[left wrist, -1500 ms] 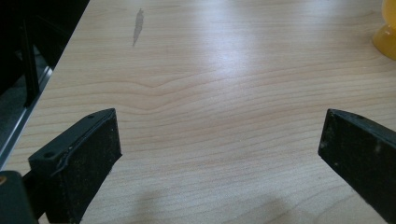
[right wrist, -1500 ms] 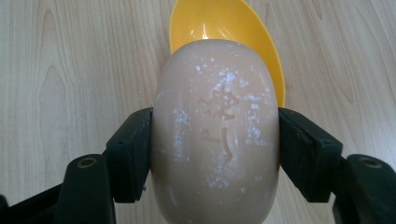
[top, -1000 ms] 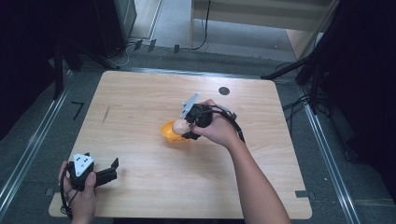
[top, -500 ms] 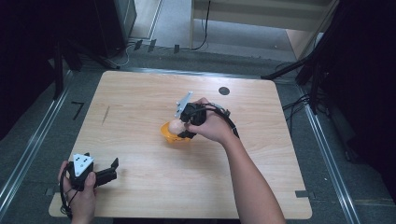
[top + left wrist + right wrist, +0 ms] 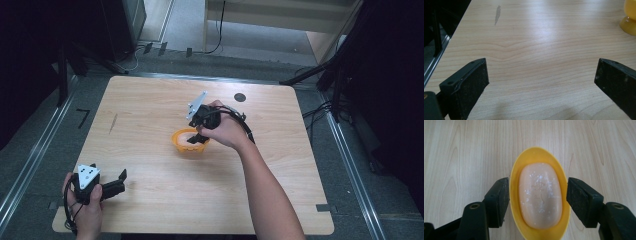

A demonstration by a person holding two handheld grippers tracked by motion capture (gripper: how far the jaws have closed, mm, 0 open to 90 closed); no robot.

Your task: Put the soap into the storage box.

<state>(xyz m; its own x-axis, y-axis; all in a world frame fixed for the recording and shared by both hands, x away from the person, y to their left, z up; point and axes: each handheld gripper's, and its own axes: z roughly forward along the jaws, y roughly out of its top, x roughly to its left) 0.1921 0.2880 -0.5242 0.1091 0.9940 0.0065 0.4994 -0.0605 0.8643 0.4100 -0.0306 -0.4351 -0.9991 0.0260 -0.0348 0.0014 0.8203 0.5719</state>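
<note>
Over at the near-left corner the left gripper (image 5: 114, 186) is idling, jaws wide open on nothing. Mid-table, the right gripper (image 5: 537, 203) is clamping the yellow dish (image 5: 537, 153) across its short sides, long axis running straight away from the fingers. Soap bar (image 5: 540, 195) is sitting inside; the dish's foot is getting hidden underneath.

No text, label, brand, number or sign can be read in any of the views. The soap (image 5: 540, 195) in the yellow dish (image 5: 539, 152) carries a faint pressed mark, but it is too weak to read. The wooden table (image 5: 150, 100) is plain and has no writing.
</note>
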